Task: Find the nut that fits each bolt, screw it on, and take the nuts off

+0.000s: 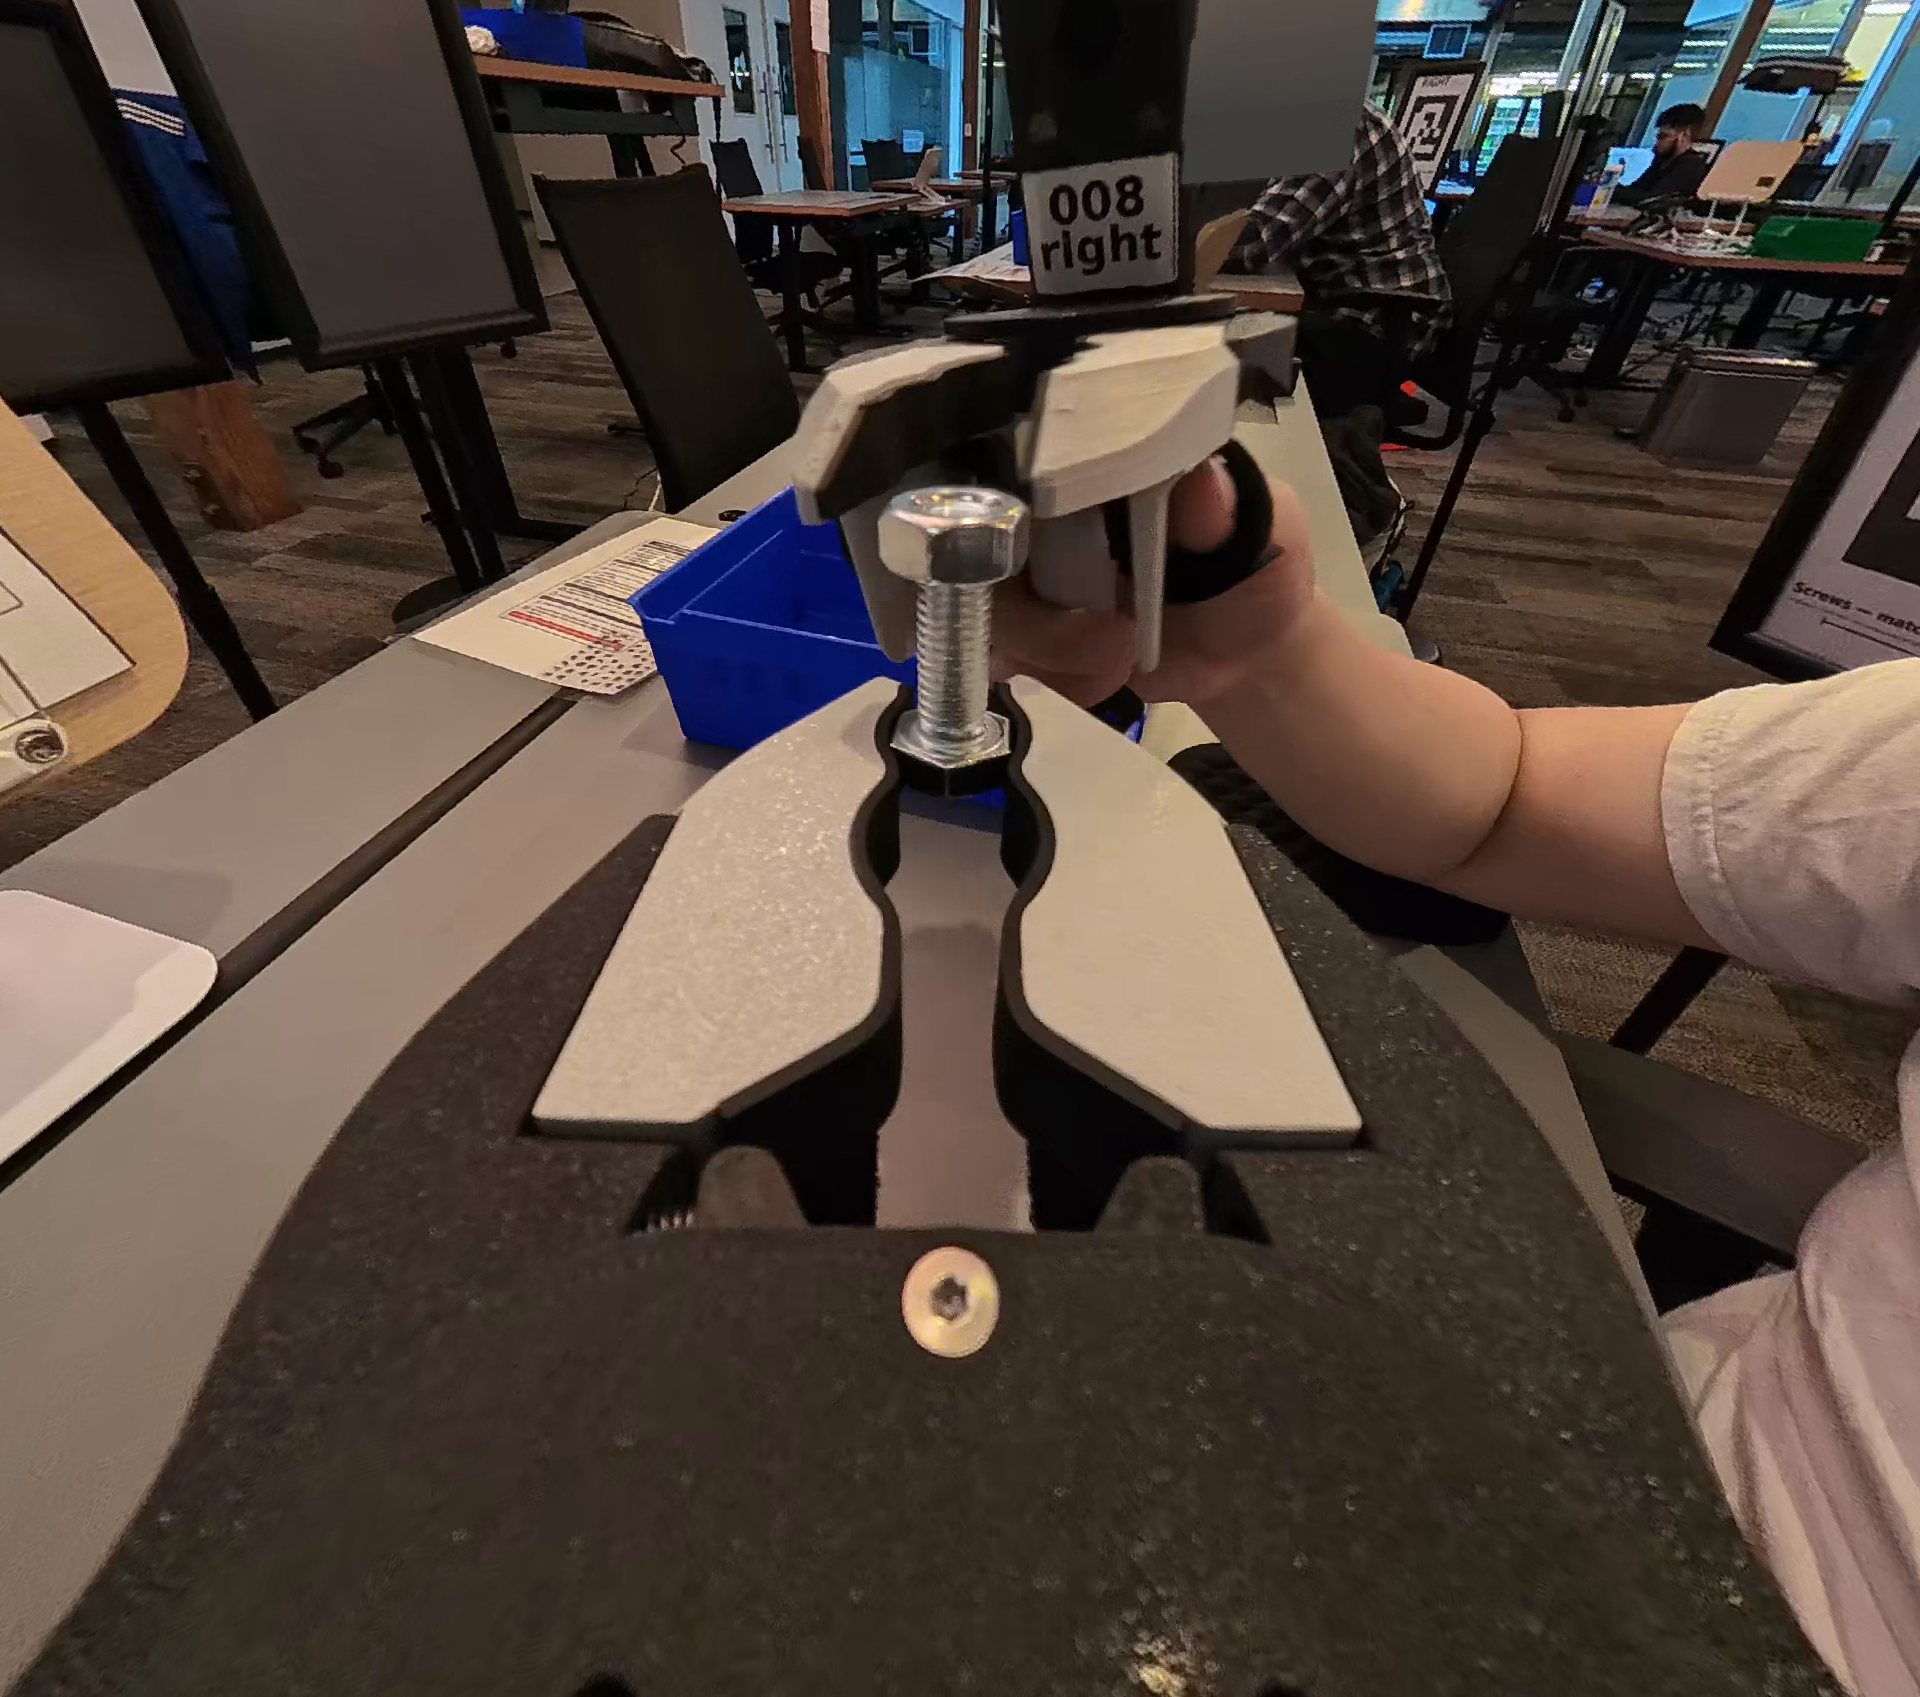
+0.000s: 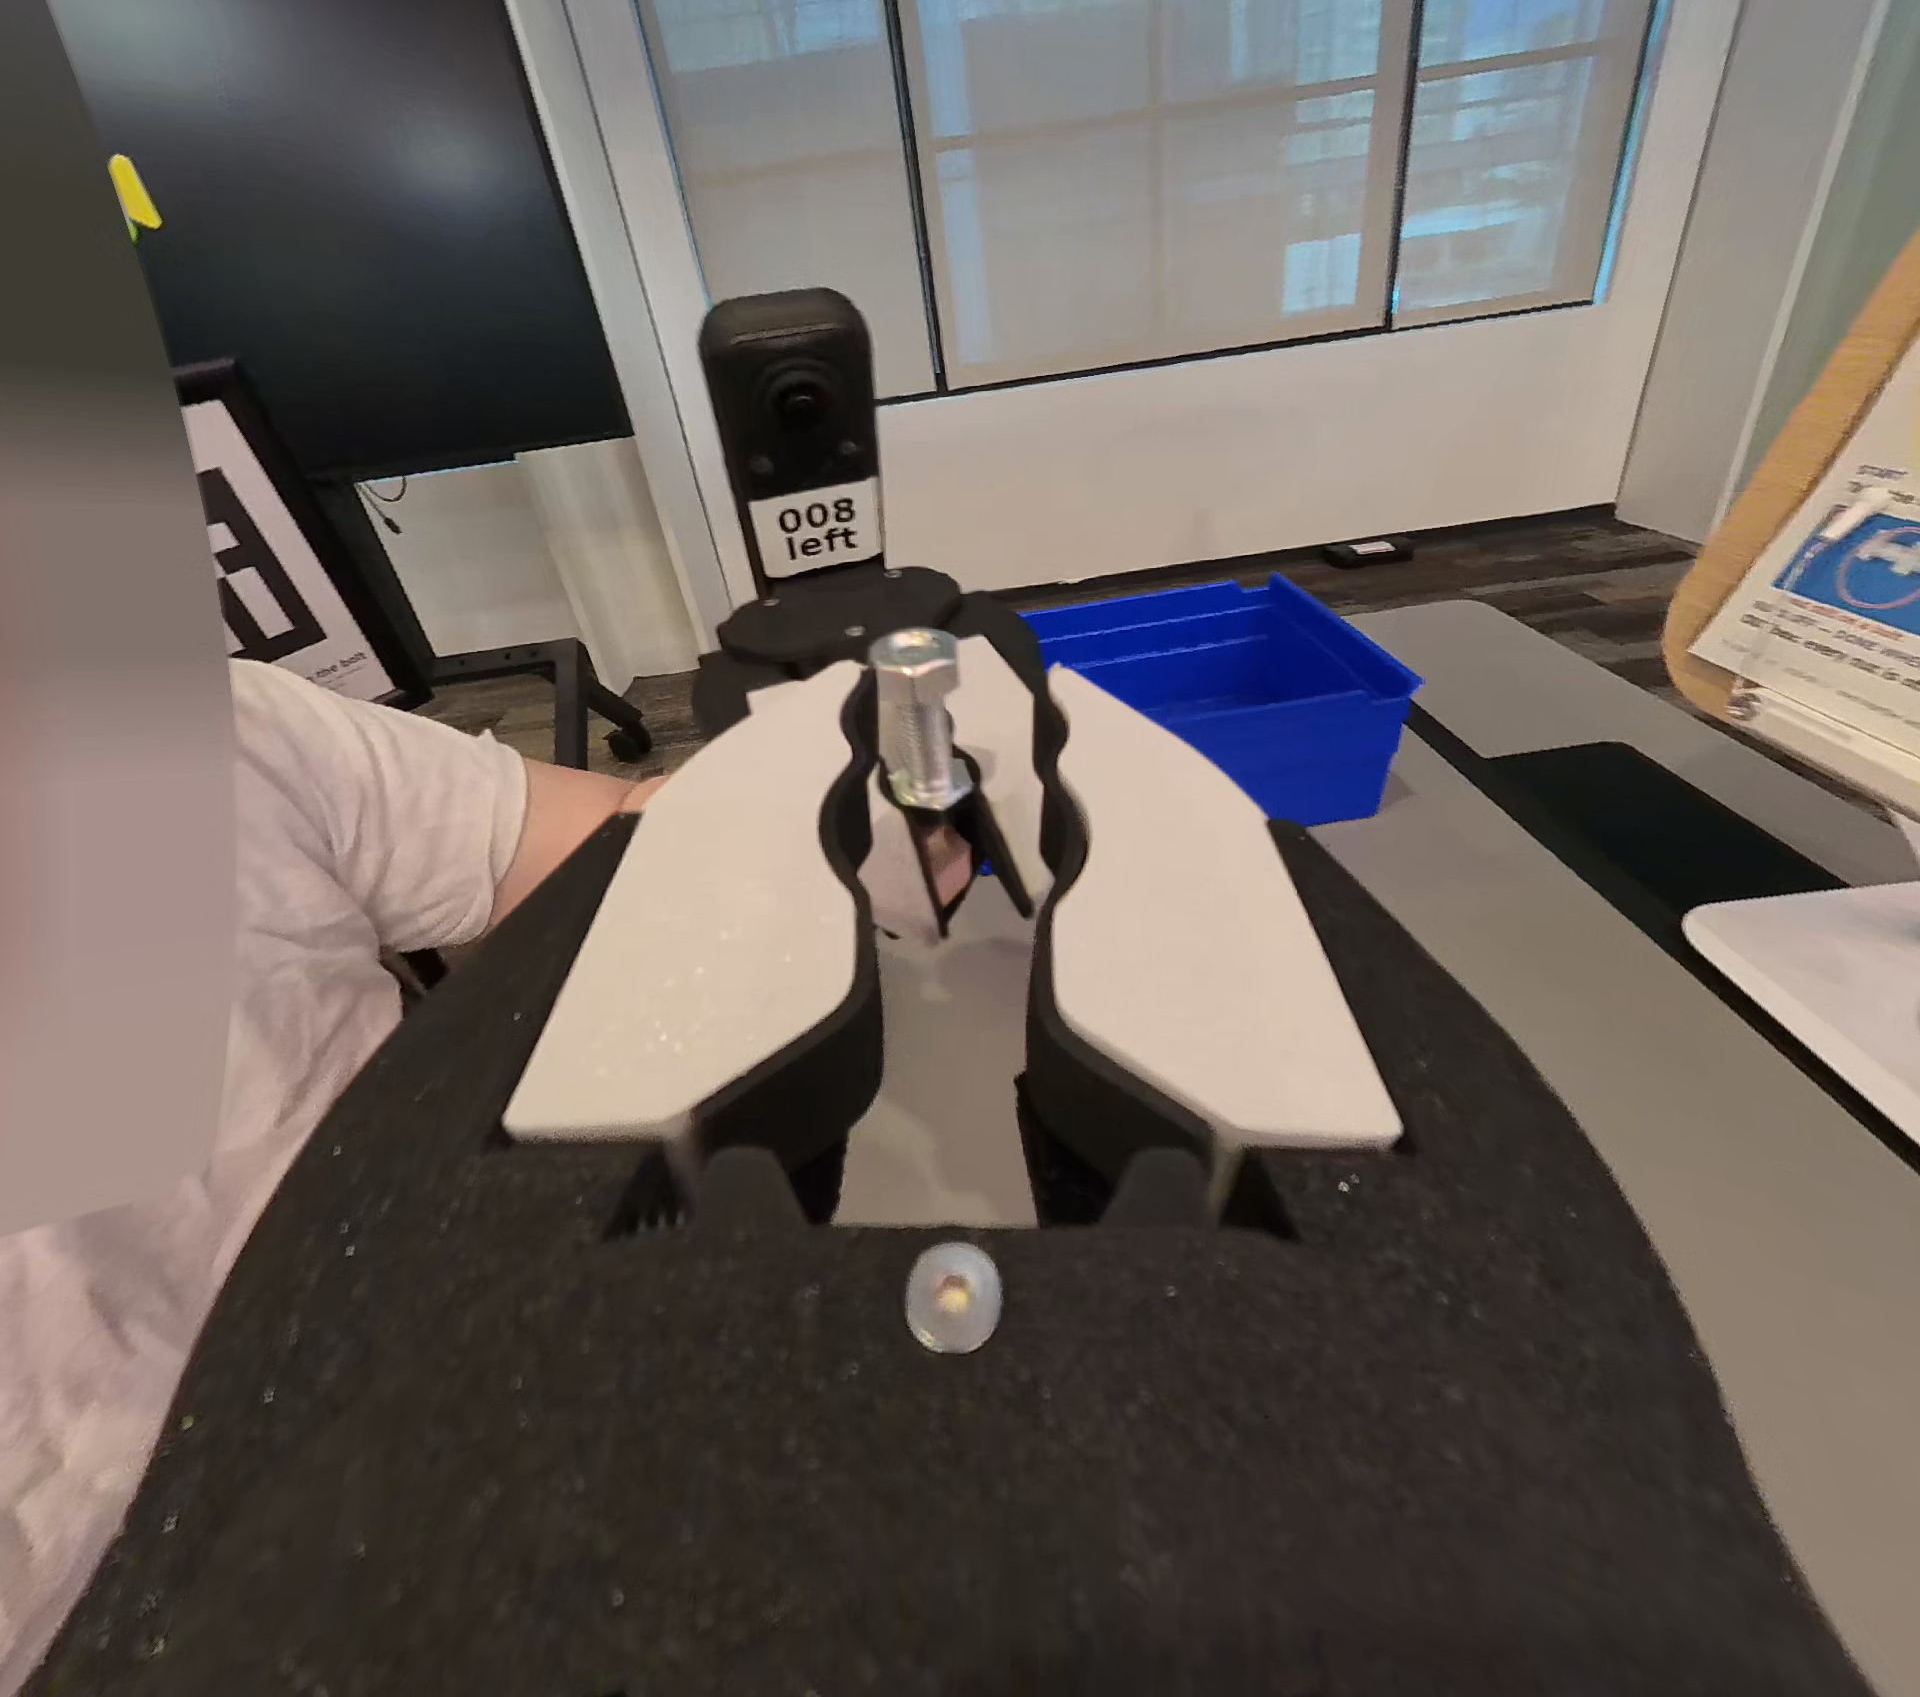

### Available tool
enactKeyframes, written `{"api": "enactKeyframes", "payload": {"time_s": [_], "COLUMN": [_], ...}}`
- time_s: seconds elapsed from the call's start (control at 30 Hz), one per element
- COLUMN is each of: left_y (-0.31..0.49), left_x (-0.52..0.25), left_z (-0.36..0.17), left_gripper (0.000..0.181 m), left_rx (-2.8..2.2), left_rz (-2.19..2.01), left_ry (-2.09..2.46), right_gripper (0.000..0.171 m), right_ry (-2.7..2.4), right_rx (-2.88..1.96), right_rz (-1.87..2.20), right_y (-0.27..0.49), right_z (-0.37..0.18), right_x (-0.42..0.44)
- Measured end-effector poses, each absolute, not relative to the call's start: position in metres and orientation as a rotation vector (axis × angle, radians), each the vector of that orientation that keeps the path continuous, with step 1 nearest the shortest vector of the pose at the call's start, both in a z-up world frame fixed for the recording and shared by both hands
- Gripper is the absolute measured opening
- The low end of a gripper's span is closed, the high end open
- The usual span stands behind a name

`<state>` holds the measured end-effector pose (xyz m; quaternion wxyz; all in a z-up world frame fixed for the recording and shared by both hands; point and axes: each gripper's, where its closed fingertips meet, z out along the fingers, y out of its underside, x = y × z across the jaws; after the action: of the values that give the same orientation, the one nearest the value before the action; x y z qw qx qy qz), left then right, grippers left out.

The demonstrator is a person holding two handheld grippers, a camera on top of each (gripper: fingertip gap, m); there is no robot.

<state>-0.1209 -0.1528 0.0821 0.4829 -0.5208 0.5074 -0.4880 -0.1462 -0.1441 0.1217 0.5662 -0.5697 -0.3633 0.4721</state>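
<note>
A silver hex bolt [image 1: 951, 639] stands upright in the air between the two grippers, head up. My left gripper [image 1: 951, 748] is shut on a silver nut [image 1: 951, 731] that sits on the lower end of the bolt's thread. My right gripper [image 2: 951, 681] faces it from the opposite side. Its jaws stand on either side of the bolt head [image 2: 914, 658], with a gap on the right side. In the left wrist view the right gripper [image 1: 935, 494] hangs just above and behind the head. In the right wrist view the bolt [image 2: 916, 728] and nut [image 2: 930, 790] show between my fingers.
An open blue bin [image 1: 748, 639] stands on the grey table [image 1: 312, 816] just beyond the grippers; it also shows in the right wrist view [image 2: 1247, 691]. A printed sheet [image 1: 582, 608] lies beside it. A white tray [image 2: 1818, 972] and a leaning board [image 2: 1808, 587] stand at the right. The grippers' ends are close to 4 cm from one another.
</note>
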Motion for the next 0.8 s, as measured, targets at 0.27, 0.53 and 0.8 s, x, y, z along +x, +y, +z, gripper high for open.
{"api": "enactKeyframes", "payload": {"time_s": [0.27,0.53,0.8], "left_y": [-0.156,-0.153,-0.155], "left_x": [-0.118,-0.121,-0.118], "left_z": [0.079,0.081,0.078], "left_gripper": [0.014,0.014,0.014], "left_rx": [-1.266,-1.271,-1.277], "left_rz": [-1.183,-1.186,-1.187], "left_ry": [1.253,1.242,1.252], "right_gripper": [0.029,0.026,0.031], "right_ry": [-0.895,-0.821,-0.899], "right_rx": [-1.335,-1.321,-1.348], "right_rz": [1.008,1.11,1.007], "right_y": [-0.146,-0.141,-0.143], "right_z": [0.118,0.128,0.116], "right_x": [-0.153,-0.135,-0.15]}}
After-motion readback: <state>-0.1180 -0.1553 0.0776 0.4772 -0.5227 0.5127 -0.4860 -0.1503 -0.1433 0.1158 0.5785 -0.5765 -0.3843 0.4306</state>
